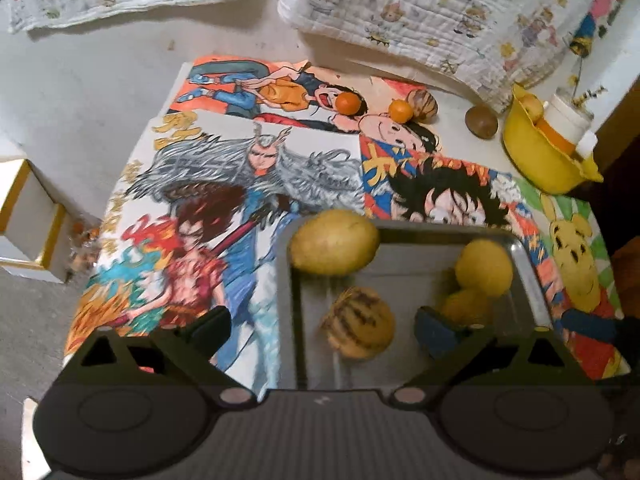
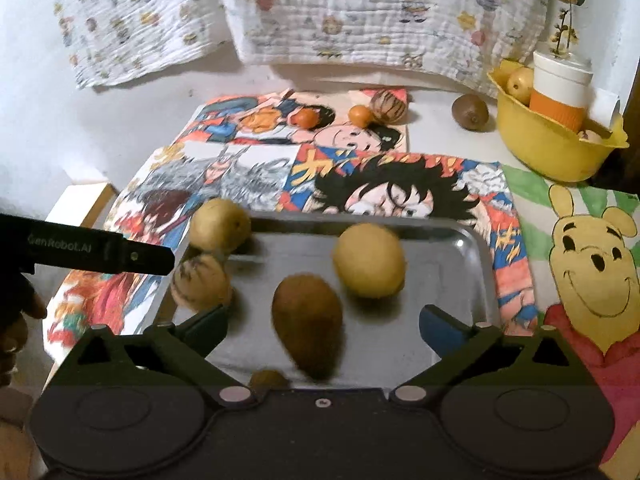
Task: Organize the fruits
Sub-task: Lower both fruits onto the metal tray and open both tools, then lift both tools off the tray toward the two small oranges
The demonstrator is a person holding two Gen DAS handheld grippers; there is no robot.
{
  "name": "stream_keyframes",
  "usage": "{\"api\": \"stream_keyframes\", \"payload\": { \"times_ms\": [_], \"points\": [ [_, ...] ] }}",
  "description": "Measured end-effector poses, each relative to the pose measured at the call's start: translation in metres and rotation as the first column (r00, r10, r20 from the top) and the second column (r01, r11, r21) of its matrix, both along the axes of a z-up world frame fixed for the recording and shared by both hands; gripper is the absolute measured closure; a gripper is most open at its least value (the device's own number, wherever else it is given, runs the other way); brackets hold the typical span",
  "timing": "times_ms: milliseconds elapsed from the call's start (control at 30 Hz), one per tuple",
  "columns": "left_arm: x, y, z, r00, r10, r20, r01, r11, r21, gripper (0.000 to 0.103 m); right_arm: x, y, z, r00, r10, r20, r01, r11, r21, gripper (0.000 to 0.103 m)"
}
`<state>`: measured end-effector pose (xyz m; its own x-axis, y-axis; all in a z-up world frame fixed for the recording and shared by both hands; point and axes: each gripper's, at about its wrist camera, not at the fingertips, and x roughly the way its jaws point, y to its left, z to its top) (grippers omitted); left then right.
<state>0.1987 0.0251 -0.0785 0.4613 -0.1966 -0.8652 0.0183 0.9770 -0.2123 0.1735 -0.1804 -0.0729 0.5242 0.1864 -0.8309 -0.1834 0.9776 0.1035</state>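
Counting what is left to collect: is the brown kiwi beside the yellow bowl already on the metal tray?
No. That kiwi lies on the bare white table beside the yellow bowl, far behind the metal tray.

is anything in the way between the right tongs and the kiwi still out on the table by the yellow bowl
Yes. The right tongs hang open over the tray; a kiwi and a yellow fruit in it lie toward the far kiwi. Beyond them, only flat drawings.
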Motion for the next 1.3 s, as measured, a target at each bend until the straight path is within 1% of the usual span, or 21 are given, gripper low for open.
{"api": "stream_keyframes", "payload": {
  "times_ms": [133,267,400,500,700,967,1100,1167,1300],
  "points": [
    [-0.022,0.006,0.000,0.999,-0.032,0.017,0.031,0.999,0.030,0.002,-0.020,0.007,-0.003,0.999,0.040,-0.013,-0.040,0.999,-0.025,0.001],
    [-0.044,0.003,-0.001,0.991,-0.128,0.032,0.126,0.989,0.074,0.002,-0.040,0.009,-0.007,0.996,0.063,-0.056,-0.066,0.996,-0.054,0.001],
    [-0.060,-0.002,-0.005,0.978,-0.210,0.012,0.208,0.972,0.108,0.001,-0.051,0.002,-0.011,0.995,0.034,-0.098,-0.043,0.995,-0.091,0.001],
    [-0.065,-0.005,-0.010,0.973,-0.231,-0.006,0.230,0.963,0.138,0.001,-0.054,-0.008,-0.013,0.994,-0.005,-0.112,-0.007,0.994,-0.106,0.001],
    [-0.063,-0.004,-0.015,0.974,-0.223,-0.032,0.225,0.963,0.147,0.001,-0.050,-0.022,-0.019,0.989,-0.064,-0.133,0.048,0.992,-0.118,0.001],
    [-0.037,0.003,-0.013,0.981,-0.186,-0.059,0.193,0.968,0.163,0.001,-0.026,-0.029,-0.020,0.988,-0.086,-0.125,0.071,0.990,-0.124,0.001],
    [-0.023,0.005,-0.010,0.982,-0.179,-0.053,0.185,0.967,0.177,0.001,-0.013,-0.033,-0.017,0.990,-0.086,-0.109,0.072,0.989,-0.125,0.001],
    [-0.016,0.006,-0.008,0.984,-0.171,-0.046,0.176,0.968,0.179,0.001,-0.005,-0.035,-0.013,0.992,-0.092,-0.088,0.081,0.989,-0.124,0.001],
    [-0.001,0.009,-0.002,0.989,-0.146,-0.032,0.149,0.972,0.180,0.001,0.012,-0.038,-0.004,0.994,-0.106,-0.041,0.102,0.991,-0.092,0.001]
  ]
}}
